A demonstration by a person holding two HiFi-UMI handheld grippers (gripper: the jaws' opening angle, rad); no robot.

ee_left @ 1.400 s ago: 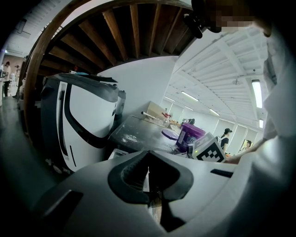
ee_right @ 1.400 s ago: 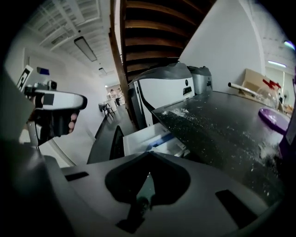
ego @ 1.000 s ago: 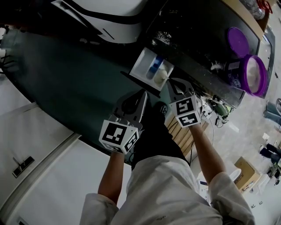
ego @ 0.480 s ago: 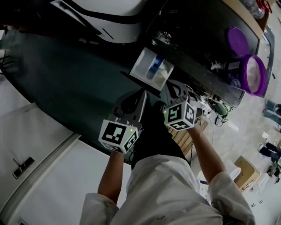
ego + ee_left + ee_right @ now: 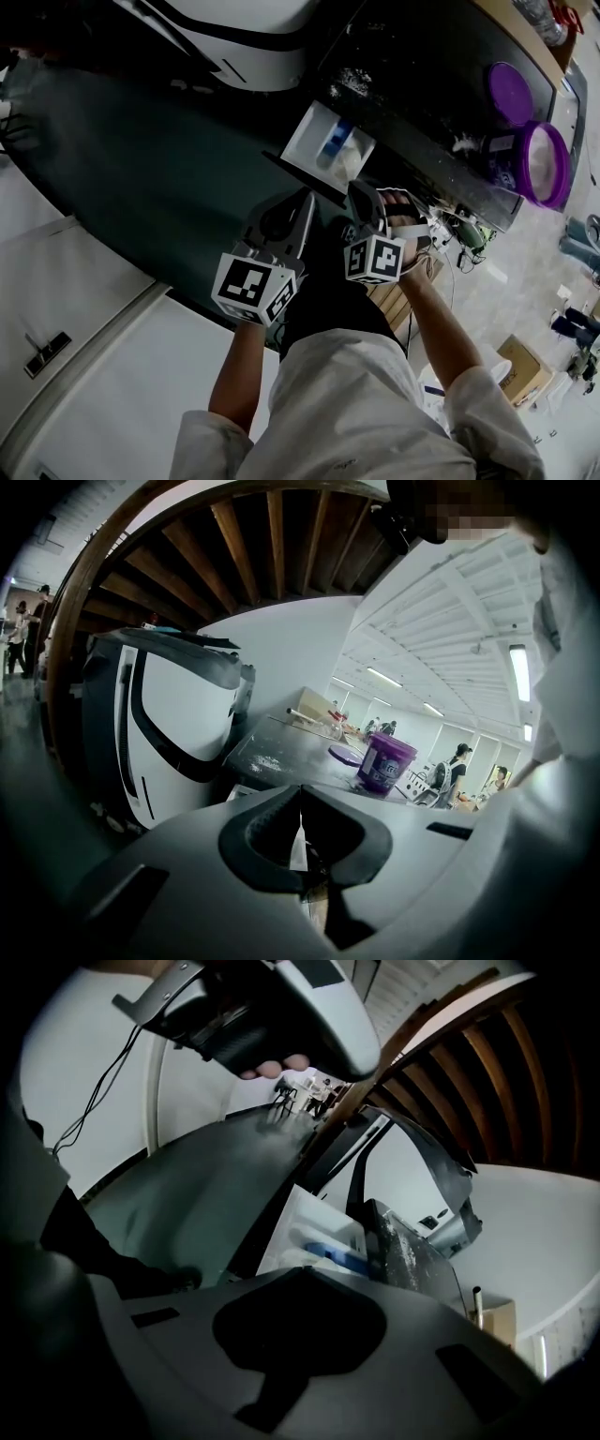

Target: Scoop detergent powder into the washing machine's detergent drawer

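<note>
Black and dusted with spilled white powder, the top of the washing machine (image 5: 412,103) runs across the upper part of the head view, and it is the biggest thing in front of me. To its left stands a white appliance (image 5: 253,37) with a dark stripe. It also shows in the left gripper view.

At the right end of the black top sits the purple detergent tub (image 5: 502,159), open, with white powder inside. Its purple lid (image 5: 509,91) lies flat on the top just beside it.

The detergent drawer (image 5: 314,141) is pulled out of the machine's front towards me. It is white with a blue insert (image 5: 336,141), and a pale heap lies in the compartment to the right of that insert.

My left gripper (image 5: 305,199) is clenched. Its own view shows the two jaws meeting at their tips with nothing between them. It hangs just below the drawer's dark front edge, clear of it.

My right gripper (image 5: 358,192) is also closed tight on nothing. Its tip is close under the drawer's near right corner, but I cannot tell whether it touches. In its view the open drawer lies straight ahead beyond the jaws.

I see no scoop in either claw. The tub is well apart from both, off to my right.
</note>
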